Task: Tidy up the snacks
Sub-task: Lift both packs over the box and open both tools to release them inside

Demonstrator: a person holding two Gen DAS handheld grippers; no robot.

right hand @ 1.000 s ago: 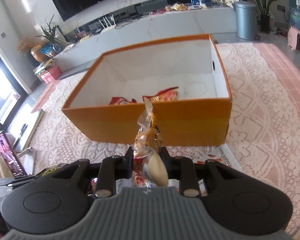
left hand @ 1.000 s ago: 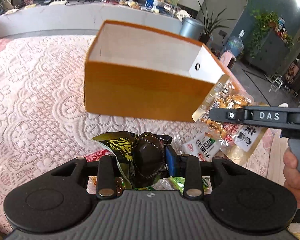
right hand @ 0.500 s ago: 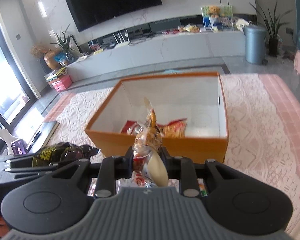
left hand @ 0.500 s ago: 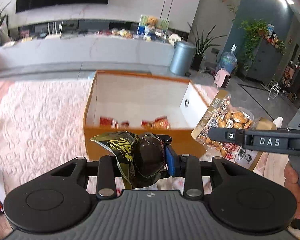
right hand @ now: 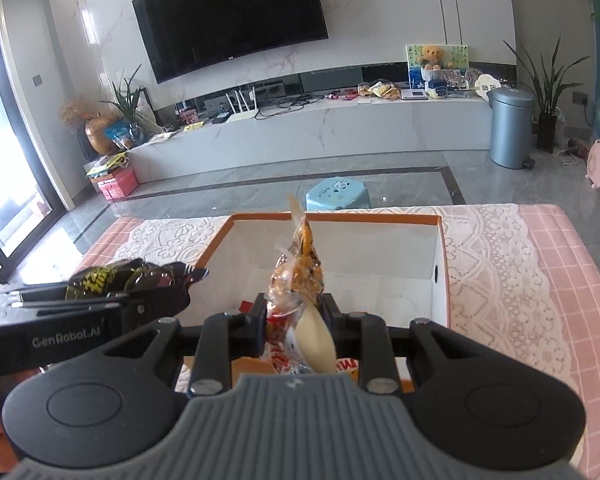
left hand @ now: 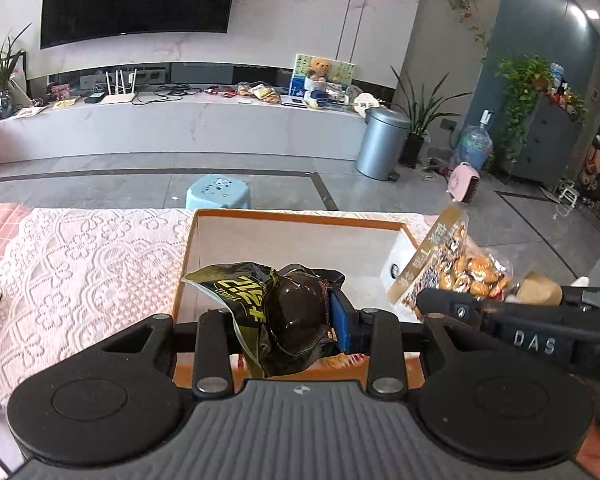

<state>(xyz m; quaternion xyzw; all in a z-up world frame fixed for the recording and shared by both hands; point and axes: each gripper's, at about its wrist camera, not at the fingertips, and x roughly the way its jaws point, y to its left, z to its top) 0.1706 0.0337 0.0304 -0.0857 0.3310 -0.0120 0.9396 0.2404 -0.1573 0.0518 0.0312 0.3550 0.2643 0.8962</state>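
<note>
Left wrist view: the left gripper (left hand: 292,320) is clamped on a dark packet (left hand: 276,312) with yellow lettering, held over the near wall of the orange box (left hand: 300,216), which fills the frame from 11 to 1 o'clock on the lace cloth (left hand: 80,264). At 3 o'clock the right gripper (left hand: 452,304) pinches a clear bag (left hand: 456,268) of golden snacks just beside the box's right wall.

From the right wrist, that bag (right hand: 300,276) stands upright between closed jaws, with the box (right hand: 440,264) straight ahead at 12 o'clock and the dark packet (right hand: 132,280) at 9 o'clock. Red wrappers (right hand: 248,306) already lie on the box floor.

The step looks like dropping both packets in. To do it well, I would carry each forward until it clears the rim, lower it a little, then open one gripper at a time so they do not collide. The bare floor toward the far wall seems the better landing spot. The tall clear bag may tip over the wall if let go too near the edge.
</note>
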